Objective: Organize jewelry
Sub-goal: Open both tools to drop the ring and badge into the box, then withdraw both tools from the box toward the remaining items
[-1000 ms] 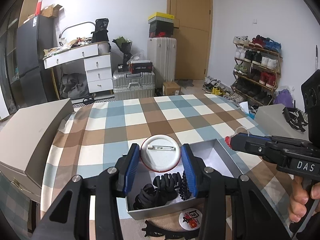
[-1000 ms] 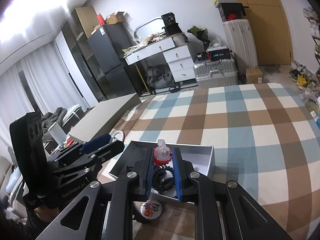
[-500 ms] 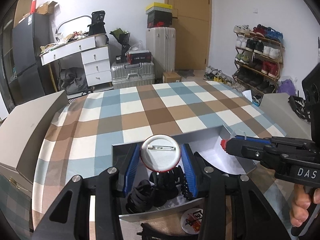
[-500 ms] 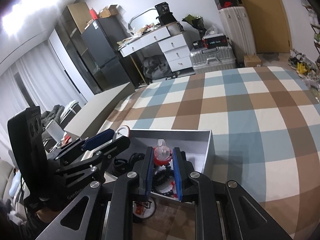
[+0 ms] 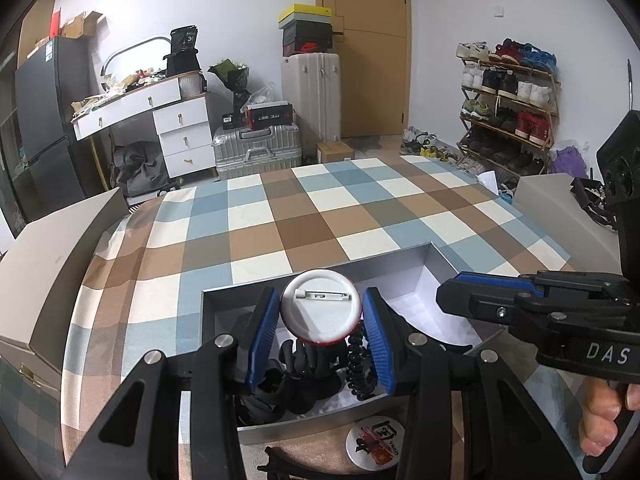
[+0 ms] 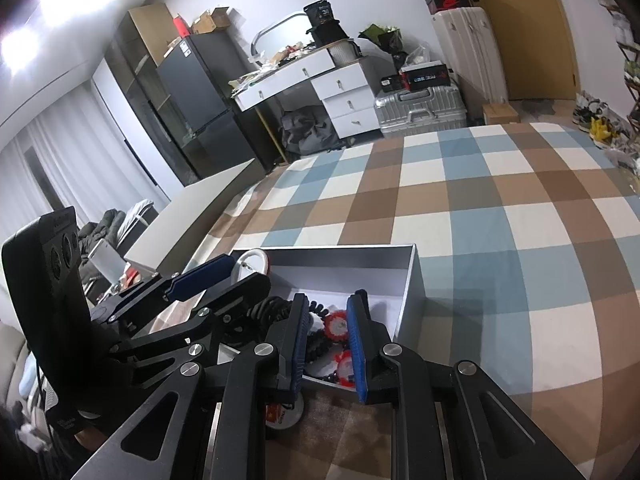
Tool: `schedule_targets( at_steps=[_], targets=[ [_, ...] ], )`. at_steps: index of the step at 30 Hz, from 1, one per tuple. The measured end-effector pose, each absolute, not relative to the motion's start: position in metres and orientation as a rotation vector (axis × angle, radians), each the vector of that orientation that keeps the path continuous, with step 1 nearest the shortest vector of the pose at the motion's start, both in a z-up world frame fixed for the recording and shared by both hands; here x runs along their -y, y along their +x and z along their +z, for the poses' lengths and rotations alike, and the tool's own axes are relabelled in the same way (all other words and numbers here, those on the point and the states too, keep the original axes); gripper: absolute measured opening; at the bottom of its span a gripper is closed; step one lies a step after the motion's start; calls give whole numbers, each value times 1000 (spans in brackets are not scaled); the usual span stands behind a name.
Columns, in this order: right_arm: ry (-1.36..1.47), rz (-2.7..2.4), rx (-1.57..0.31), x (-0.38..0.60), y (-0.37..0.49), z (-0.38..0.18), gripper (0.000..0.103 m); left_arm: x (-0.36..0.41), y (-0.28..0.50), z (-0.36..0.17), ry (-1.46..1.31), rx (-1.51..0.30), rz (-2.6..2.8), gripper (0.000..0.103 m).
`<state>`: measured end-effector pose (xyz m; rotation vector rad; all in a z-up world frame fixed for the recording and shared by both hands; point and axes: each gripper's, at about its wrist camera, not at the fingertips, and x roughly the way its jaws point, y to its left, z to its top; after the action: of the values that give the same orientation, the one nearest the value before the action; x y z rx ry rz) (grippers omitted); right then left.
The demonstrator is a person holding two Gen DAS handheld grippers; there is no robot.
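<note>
The left tool point(image 5: 322, 332) pinches a white badge point(image 5: 319, 312), pin side up, over the grey box point(image 5: 436, 258) on the checked tabletop point(image 5: 304, 216). Next, I judge: spread and drop it. The right tool point(image 6: 328, 344), over the box, stands spread and holds nothing.

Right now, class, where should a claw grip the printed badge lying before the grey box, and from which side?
Likely from above, pinching opposite rim points of the printed badge: it lies flat, face up, a disc near the grey box.
</note>
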<state>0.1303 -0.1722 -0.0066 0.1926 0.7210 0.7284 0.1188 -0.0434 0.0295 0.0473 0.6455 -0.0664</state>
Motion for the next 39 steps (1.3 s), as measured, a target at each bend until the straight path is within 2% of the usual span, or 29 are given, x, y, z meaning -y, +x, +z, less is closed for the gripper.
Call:
schedule_targets(
  at_steps=[8, 10, 12, 15, 16, 17, 18, 20, 21, 22, 23, 24, 26, 28, 39],
  targets=[
    [188, 708, -712, 176, 126, -3, 21, 49, 115, 32, 39, -655, -107, 38],
    [191, 698, -714, 178, 126, -4, 24, 47, 113, 34, 34, -656, -105, 44],
    [202, 690, -712, 182, 126, -3, 26, 45, 111, 36, 17, -663, -113, 65],
    [201, 683, -707, 185, 123, -2, 33, 39, 105, 41, -12, -660, -119, 72],
    [198, 681, -707, 186, 123, -2, 37, 36, 102, 43, -19, -656, -112, 75],
    [192, 679, -706, 186, 122, -1, 42, 34, 99, 44, -22, -651, -103, 83],
    [187, 679, -704, 186, 120, 0, 45, 32, 96, 45, -23, -641, -93, 84],
    [177, 680, -701, 186, 116, 1, 62, 29, 90, 46, -20, -625, -69, 85],
    [169, 678, -699, 186, 114, 2, 67, 27, 88, 46, -18, -623, -56, 88],
    [160, 673, -698, 185, 112, 2, 77, 24, 85, 45, -15, -627, -33, 91],
    [148, 665, -696, 184, 110, 3, 85, 22, 82, 44, -14, -630, -16, 99],
    [139, 659, -692, 183, 107, 3, 88, 20, 80, 44, -14, -627, -1, 102],
    [122, 649, -689, 182, 103, 3, 97, 16, 74, 43, -14, -617, 14, 102],
    [108, 640, -694, 179, 100, 3, 100, 13, 70, 41, -23, -627, 29, 102],
    [28, 628, -793, 166, 85, -20, 101, 1, 45, 26, -28, -662, 55, 102]
  ],
)
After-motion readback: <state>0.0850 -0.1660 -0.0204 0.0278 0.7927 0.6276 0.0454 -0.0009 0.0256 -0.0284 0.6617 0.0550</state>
